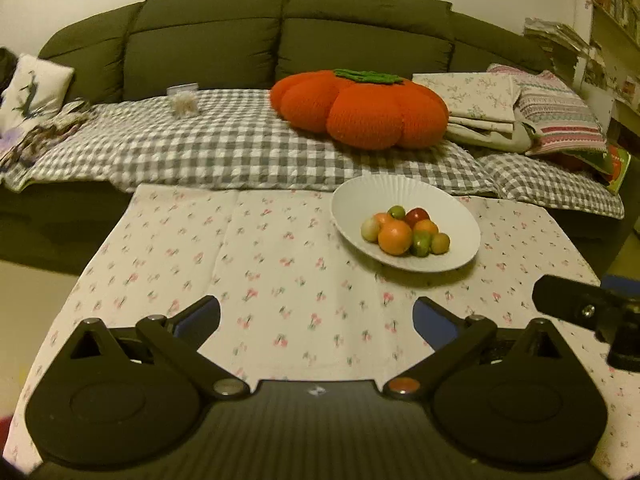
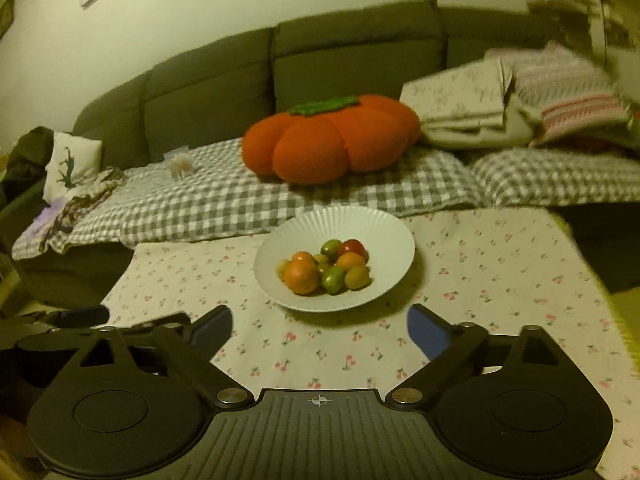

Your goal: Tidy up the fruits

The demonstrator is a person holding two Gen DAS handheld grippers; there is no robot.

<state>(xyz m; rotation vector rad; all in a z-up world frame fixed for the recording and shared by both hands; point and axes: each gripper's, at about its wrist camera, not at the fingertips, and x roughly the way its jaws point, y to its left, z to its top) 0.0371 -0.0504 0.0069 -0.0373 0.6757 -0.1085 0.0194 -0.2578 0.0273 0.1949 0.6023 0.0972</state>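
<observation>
A white ribbed bowl (image 1: 452, 216) (image 2: 320, 224) stands on a table covered by a cherry-print cloth (image 1: 260, 256) (image 2: 500, 280). It holds a heap of small fruits (image 1: 404, 232) (image 2: 328, 268): orange, green, yellowish and one red. My left gripper (image 1: 316, 312) hovers over the cloth, near and to the left of the bowl, open with nothing between its fingers. My right gripper (image 2: 320, 316) is open just in front of the bowl and also holds nothing. All the fruit I can see lies in the bowl.
Behind the table is a dark sofa (image 1: 208, 40) with a grey checked blanket (image 1: 200, 148), an orange pumpkin cushion (image 1: 360, 108) (image 2: 332, 140), folded linens (image 1: 480, 100) and a white pillow (image 1: 32, 88). Part of the other gripper shows at the right edge in the left wrist view.
</observation>
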